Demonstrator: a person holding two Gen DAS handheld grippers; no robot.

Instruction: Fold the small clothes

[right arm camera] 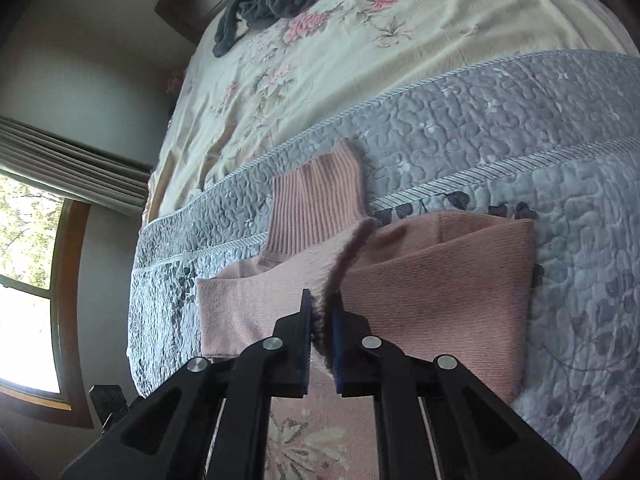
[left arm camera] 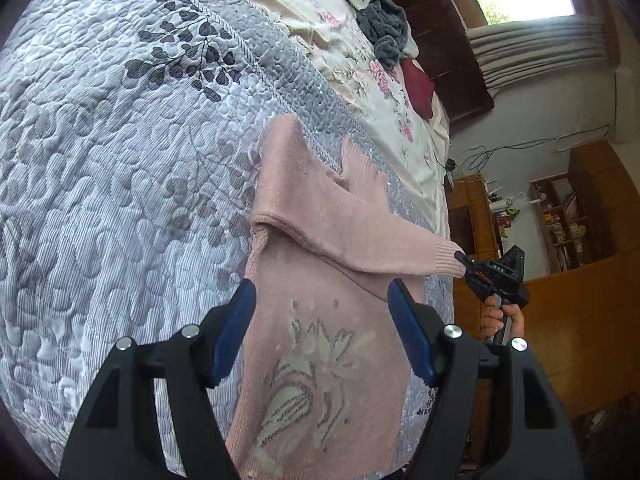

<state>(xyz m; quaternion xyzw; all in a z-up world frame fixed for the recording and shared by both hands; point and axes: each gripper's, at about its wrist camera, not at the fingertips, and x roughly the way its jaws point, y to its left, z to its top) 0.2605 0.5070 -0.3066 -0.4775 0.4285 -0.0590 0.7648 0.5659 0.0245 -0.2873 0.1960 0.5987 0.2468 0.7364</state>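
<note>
Both wrist views close above the shared pink sweater [left arm camera: 320,360].

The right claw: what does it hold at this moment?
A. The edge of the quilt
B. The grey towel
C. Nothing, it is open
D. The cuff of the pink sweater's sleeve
D. The right claw is shut on the ribbed cuff of the sweater; the left claw hangs open above the sweater.

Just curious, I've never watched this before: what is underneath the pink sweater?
The pink sweater lies on a grey quilted bedspread with a leaf pattern, which shows all around it. Whether anything else lies beneath it cannot be seen. The right gripper pinches one sleeve cuff.
</note>
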